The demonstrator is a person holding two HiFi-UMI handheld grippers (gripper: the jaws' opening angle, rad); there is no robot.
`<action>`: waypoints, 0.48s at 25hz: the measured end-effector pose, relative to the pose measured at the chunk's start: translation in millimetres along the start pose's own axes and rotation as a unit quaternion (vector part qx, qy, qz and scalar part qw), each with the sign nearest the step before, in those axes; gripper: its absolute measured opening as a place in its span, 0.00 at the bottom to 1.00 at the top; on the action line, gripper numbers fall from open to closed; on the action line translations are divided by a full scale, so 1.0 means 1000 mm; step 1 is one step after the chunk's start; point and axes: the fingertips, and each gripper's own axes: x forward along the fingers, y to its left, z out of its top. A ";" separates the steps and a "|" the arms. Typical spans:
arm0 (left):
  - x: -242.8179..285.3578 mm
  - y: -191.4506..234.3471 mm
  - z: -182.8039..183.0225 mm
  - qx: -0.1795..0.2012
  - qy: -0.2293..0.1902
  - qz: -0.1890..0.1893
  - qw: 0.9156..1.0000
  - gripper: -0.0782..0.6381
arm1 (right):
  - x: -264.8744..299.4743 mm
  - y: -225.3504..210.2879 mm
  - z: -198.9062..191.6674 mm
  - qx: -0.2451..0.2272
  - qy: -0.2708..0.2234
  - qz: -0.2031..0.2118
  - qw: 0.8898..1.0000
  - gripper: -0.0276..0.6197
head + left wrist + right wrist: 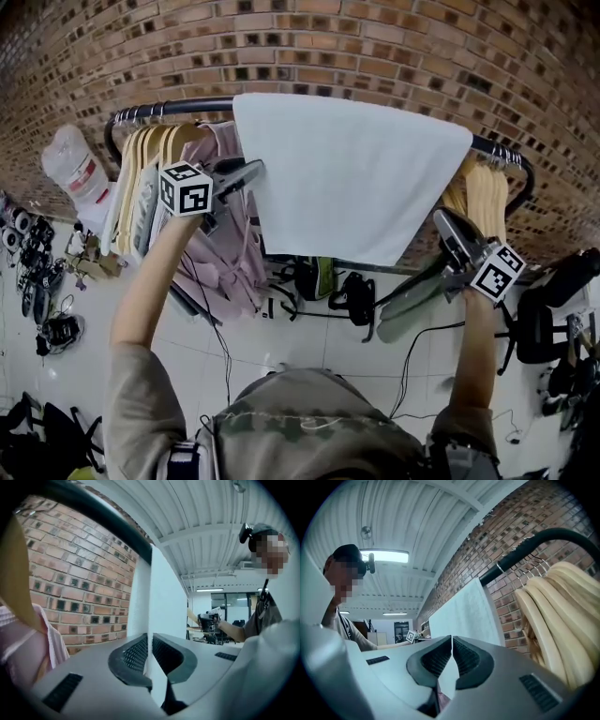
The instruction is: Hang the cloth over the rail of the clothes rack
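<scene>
Cloth already draped over rail, near side hanging flat, hangers to either side. Left gripper clamped on cloth's left edge, below rail. Right gripper pinched shut on right edge, lower down. We judge hanging itself done. Left to do: let go both edges, draw grippers clear without dragging cloth. Far-side drop hidden, so we cannot confirm balance.

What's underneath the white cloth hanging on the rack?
The black rail runs under the cloth, hidden where covered. Below its hem, dark bags sit on the floor.
</scene>
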 end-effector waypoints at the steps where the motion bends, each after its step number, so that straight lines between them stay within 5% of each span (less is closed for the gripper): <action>1: 0.002 -0.002 -0.002 0.010 0.006 -0.003 1.000 0.15 | -0.001 -0.003 0.000 -0.002 -0.003 -0.007 1.000 0.06; 6: -0.001 -0.005 0.003 0.015 0.002 -0.009 1.000 0.14 | 0.003 -0.015 0.002 -0.022 -0.002 -0.041 0.999 0.07; 8: -0.005 -0.006 0.008 0.011 -0.009 -0.015 1.000 0.14 | 0.006 -0.020 0.006 -0.027 -0.001 -0.055 0.998 0.19; 12: -0.011 -0.007 0.018 -0.007 -0.031 -0.028 0.999 0.14 | 0.007 -0.045 0.005 -0.073 0.026 -0.127 0.989 0.20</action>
